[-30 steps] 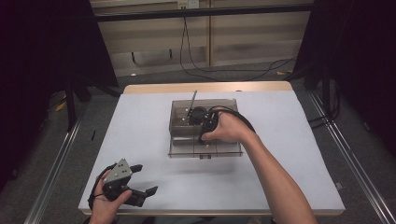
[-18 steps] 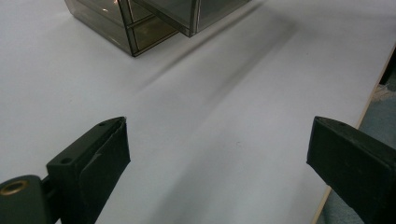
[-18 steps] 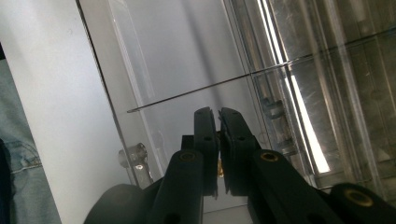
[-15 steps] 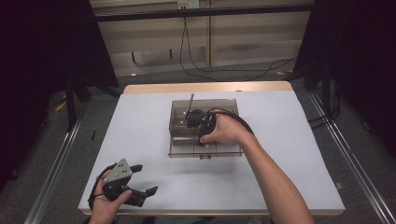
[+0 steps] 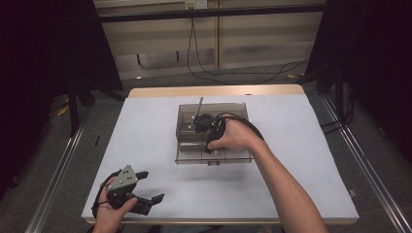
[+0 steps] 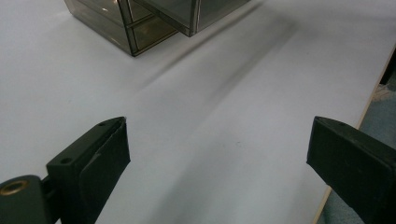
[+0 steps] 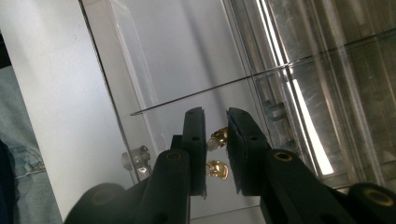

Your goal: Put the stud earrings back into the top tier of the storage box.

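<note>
A smoky clear drawer box stands mid-table with its lower drawer pulled out toward the person. My right gripper points down into that drawer, the hand wrapped around it. In the right gripper view its jaws stand a narrow gap apart and have just been opening. A small gold piece with a pale tip sits between them, and the pads do not seem to press it. My left gripper rests at the table's front left, open wide with nothing between its jaws.
The white tabletop spreads around the box. A corner of the box and the table's front edge appear in the left gripper view. The drawer's clear knob is left of the right jaws. Cables lie on the floor behind.
</note>
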The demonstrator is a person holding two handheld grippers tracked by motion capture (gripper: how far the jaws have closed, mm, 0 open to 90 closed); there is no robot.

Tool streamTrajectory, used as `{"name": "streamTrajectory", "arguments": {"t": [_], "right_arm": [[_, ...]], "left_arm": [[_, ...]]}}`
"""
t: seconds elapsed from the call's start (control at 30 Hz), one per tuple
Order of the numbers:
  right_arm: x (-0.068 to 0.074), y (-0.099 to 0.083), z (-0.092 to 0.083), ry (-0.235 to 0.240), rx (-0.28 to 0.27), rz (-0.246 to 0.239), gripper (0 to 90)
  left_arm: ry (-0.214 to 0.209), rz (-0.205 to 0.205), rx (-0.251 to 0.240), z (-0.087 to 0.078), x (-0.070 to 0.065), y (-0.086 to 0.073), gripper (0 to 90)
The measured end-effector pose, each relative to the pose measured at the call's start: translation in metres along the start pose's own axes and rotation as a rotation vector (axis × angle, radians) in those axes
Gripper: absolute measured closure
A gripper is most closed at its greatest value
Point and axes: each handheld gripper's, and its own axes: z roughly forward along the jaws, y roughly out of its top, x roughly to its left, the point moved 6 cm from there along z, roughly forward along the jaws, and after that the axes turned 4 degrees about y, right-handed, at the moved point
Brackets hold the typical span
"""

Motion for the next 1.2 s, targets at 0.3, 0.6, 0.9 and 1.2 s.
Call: {"name": "streamTrajectory", "arguments": {"t": [0.3,0.6,0.9,1.2], "right_arm": [[0.003,-0.002,-0.013,0.018,-0.08,0.011,75.2],[0.008,-0.02,-0.026,0.022,-0.202,0.063,74.1],[0.009,-0.039,-0.034,0.001,-0.365,0.1,72.9],[0.006,-0.071,-0.044,0.013,-0.559,0.168,71.3]], "left_arm": [[-0.004,-0.006,0.0,0.001,-0.001,0.0,5.9],[-0.005,-0.004,0.003,0.003,-0.001,0.0,6.2],[-0.004,-0.028,-0.006,0.003,0.001,0.0,6.3],[0.018,-0.043,-0.001,0.006,0.005,-0.002,8.4]]}}
